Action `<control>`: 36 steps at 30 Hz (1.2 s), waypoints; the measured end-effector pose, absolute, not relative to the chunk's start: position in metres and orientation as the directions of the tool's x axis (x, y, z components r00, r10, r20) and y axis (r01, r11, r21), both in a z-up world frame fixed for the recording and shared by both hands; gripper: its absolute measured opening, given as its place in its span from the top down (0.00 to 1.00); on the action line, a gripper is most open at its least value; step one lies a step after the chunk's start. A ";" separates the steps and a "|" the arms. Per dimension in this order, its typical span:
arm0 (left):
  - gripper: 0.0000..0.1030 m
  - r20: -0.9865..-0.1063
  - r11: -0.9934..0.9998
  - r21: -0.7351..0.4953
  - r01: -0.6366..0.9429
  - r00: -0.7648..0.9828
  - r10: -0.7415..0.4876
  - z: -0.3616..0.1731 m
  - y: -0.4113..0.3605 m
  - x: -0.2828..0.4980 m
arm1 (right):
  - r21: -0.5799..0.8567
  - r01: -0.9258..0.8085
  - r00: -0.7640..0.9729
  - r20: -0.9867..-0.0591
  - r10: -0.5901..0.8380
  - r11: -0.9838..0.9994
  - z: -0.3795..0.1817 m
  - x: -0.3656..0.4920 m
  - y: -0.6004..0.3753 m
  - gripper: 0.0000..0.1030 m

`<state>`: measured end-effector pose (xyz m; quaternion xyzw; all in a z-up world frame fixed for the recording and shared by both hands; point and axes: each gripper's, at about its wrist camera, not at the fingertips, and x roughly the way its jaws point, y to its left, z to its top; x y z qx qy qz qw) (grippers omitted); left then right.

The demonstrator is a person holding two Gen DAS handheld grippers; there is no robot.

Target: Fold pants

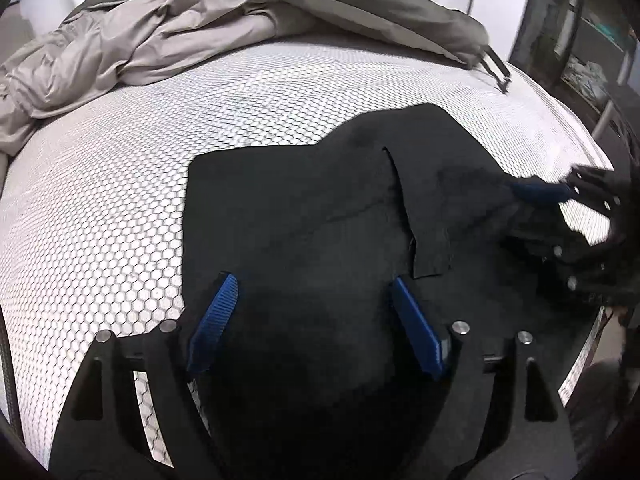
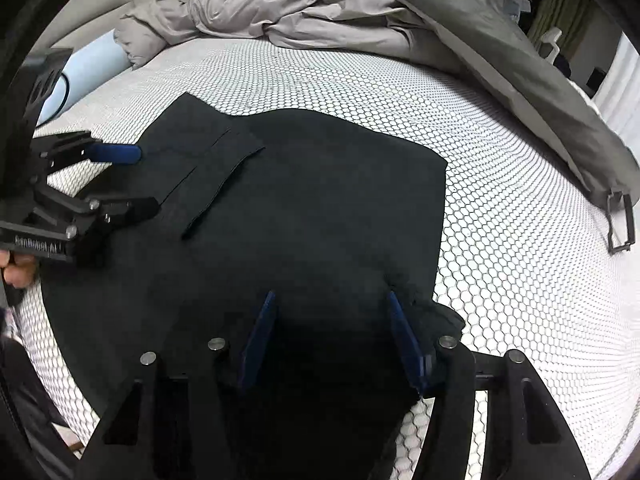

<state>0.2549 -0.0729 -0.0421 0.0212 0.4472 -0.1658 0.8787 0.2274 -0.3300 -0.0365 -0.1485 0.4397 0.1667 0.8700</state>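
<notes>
Pants (image 2: 320,200) — black, folded flat — on honeycomb-patterned mattress (image 2: 520,240)

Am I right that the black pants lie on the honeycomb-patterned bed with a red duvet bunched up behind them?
Not quite: the duvet bunched behind the black pants is grey-beige, not red, as the right wrist view shows. The rest holds: the pants lie on the honeycomb-patterned bed.

Counted on the honeycomb-patterned bed

One pair of black pants (image 2: 312,200), one honeycomb-patterned mattress (image 2: 500,280), one rumpled grey duvet (image 2: 304,12), one pale blue cylinder (image 2: 96,64), one dark buckle (image 2: 620,220), two grippers: left gripper (image 1: 312,320), right gripper (image 2: 332,336).
</notes>
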 end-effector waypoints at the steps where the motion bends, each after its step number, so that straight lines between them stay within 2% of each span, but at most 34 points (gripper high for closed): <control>1: 0.32 -0.791 0.947 -0.115 0.299 0.549 -0.270 -0.036 -0.072 0.256 | -0.105 -0.407 0.561 -0.812 0.158 0.907 -0.032 0.226 -0.329 0.43; 5: 0.32 -0.730 0.957 -0.140 0.253 0.627 -0.272 -0.014 -0.076 0.269 | 0.016 -0.415 0.576 -0.770 0.276 0.910 -0.014 0.233 -0.317 0.43; 7: 0.32 -0.746 0.965 -0.136 0.223 0.618 -0.248 -0.018 -0.079 0.283 | -0.014 -0.402 0.587 -0.772 0.245 0.916 -0.013 0.238 -0.309 0.43; 11: 0.32 -0.797 0.981 -0.125 0.146 0.575 -0.187 -0.043 -0.079 0.303 | -0.151 -0.387 0.518 -0.852 0.079 0.910 -0.053 0.261 -0.293 0.44; 16: 0.28 -0.797 0.984 -0.101 0.146 0.580 -0.168 -0.035 -0.059 0.282 | -0.061 -0.417 0.541 -0.819 0.193 0.907 -0.041 0.235 -0.341 0.44; 19: 0.30 -0.800 0.990 -0.105 0.089 0.585 -0.137 -0.029 -0.040 0.254 | -0.027 -0.402 0.586 -0.776 0.234 0.915 -0.028 0.210 -0.358 0.42; 22: 0.30 -0.750 0.972 -0.172 0.157 0.619 -0.233 -0.015 -0.033 0.211 | 0.055 -0.439 0.601 -0.725 0.338 0.897 -0.016 0.192 -0.354 0.39; 25: 0.30 -0.732 0.938 -0.153 0.312 0.601 -0.320 -0.014 -0.060 0.187 | 0.070 -0.495 0.542 -0.754 0.371 0.866 -0.032 0.192 -0.320 0.39; 28: 0.29 -0.790 0.923 -0.043 0.382 0.553 -0.265 -0.039 -0.082 0.181 | -0.030 -0.526 0.515 -0.807 0.290 0.850 -0.058 0.197 -0.301 0.40; 30: 0.26 -0.783 0.908 -0.030 0.418 0.555 -0.281 -0.040 -0.076 0.172 | -0.045 -0.546 0.515 -0.805 0.293 0.836 -0.058 0.190 -0.314 0.40; 31: 0.25 -0.788 0.896 -0.045 0.442 0.536 -0.304 -0.037 -0.068 0.167 | -0.019 -0.542 0.510 -0.802 0.310 0.840 -0.056 0.188 -0.328 0.40; 33: 0.25 -0.787 0.888 -0.084 0.452 0.516 -0.337 -0.033 -0.052 0.159 | 0.119 -0.559 0.479 -0.761 0.437 0.821 -0.048 0.184 -0.365 0.40; 36: 0.25 -0.783 0.918 -0.121 0.378 0.533 -0.322 -0.022 -0.018 0.148 | 0.227 -0.516 0.479 -0.723 0.498 0.826 -0.037 0.176 -0.407 0.40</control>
